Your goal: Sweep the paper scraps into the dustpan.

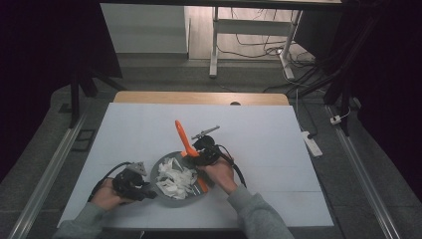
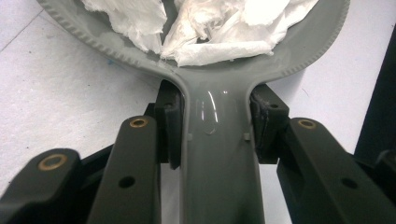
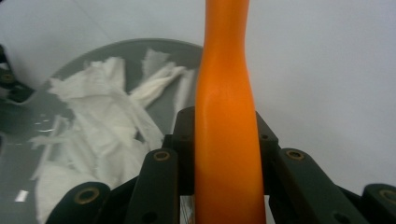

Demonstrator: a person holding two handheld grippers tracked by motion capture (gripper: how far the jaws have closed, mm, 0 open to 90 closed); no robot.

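Left gripper [image 2: 212,140]: clenched on the grey pan handle [image 2: 217,154]; pan [image 1: 158,167] just ahead of its jaws.
Right gripper [image 3: 224,144]: grasping the orange tool [image 3: 226,140], which leans over the pan's far rim.
Paper scraps [image 1: 175,179]: heaped in the pan, between both grippers.
Risk: a hard sweep may fling scraps over the rim; the pan could twist about its handle.

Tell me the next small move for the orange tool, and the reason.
Probably sweep the orange tool, gripped by the right gripper, across the torn white paper inside the grey pan. Its lower end already rests there, and the left gripper clamps the pan's handle, steadying it.
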